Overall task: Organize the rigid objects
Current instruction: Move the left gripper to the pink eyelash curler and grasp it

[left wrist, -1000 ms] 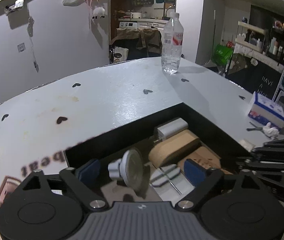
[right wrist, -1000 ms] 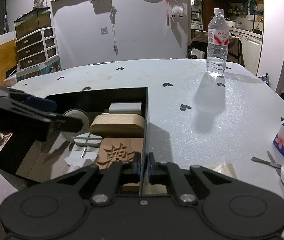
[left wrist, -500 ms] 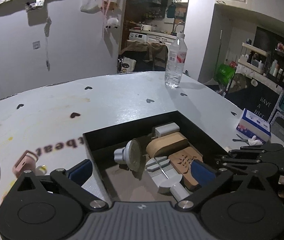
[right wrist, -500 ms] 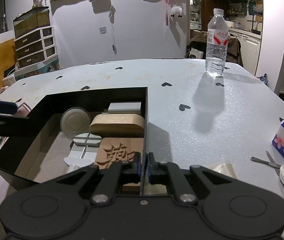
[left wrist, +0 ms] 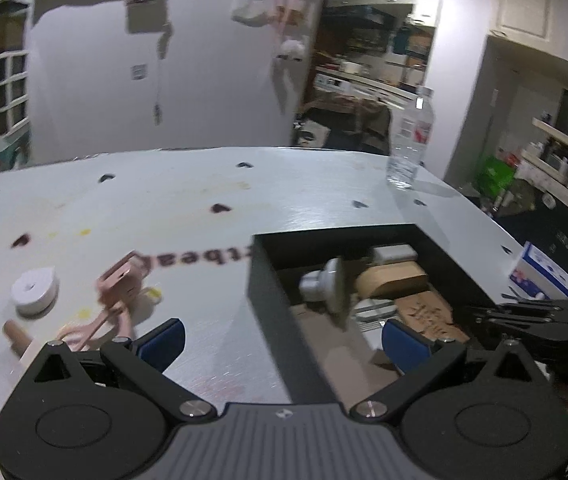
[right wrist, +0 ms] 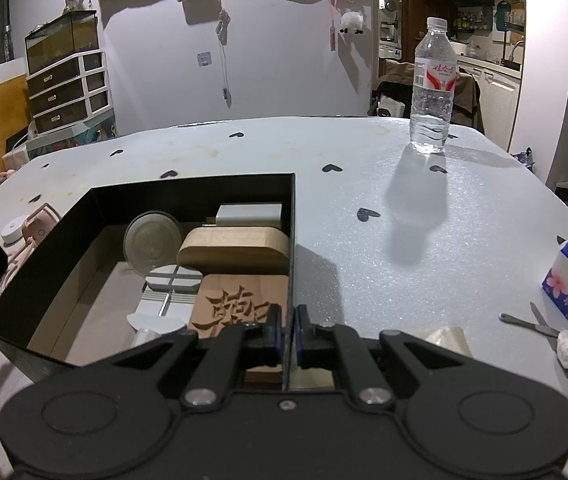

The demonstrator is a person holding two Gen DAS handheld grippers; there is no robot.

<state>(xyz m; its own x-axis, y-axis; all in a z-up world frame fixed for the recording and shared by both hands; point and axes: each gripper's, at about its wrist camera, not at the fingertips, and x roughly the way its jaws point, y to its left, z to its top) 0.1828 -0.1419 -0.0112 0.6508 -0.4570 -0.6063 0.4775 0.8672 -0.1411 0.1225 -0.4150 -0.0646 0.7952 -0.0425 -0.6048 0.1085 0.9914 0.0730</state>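
This is a lived-in home. A white counter (right wrist: 424,240) dotted with small black hearts fills the foreground, and behind it a drawer chest (right wrist: 70,90) carries a glass tank (right wrist: 62,42). A doorway beyond shows kitchen cabinets (right wrist: 496,96) and appliances, and small trinkets hang on the pale wall (right wrist: 268,64).

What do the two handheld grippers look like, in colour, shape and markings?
Both are matte black. The left gripper has two round black housings, a ribbed grey centre plate with a small logo, silver pivot screws, slim black linkages and blue finger pads. The right gripper has the same round housings, silver screws and blue-edged pads. No cables or sleeves show.
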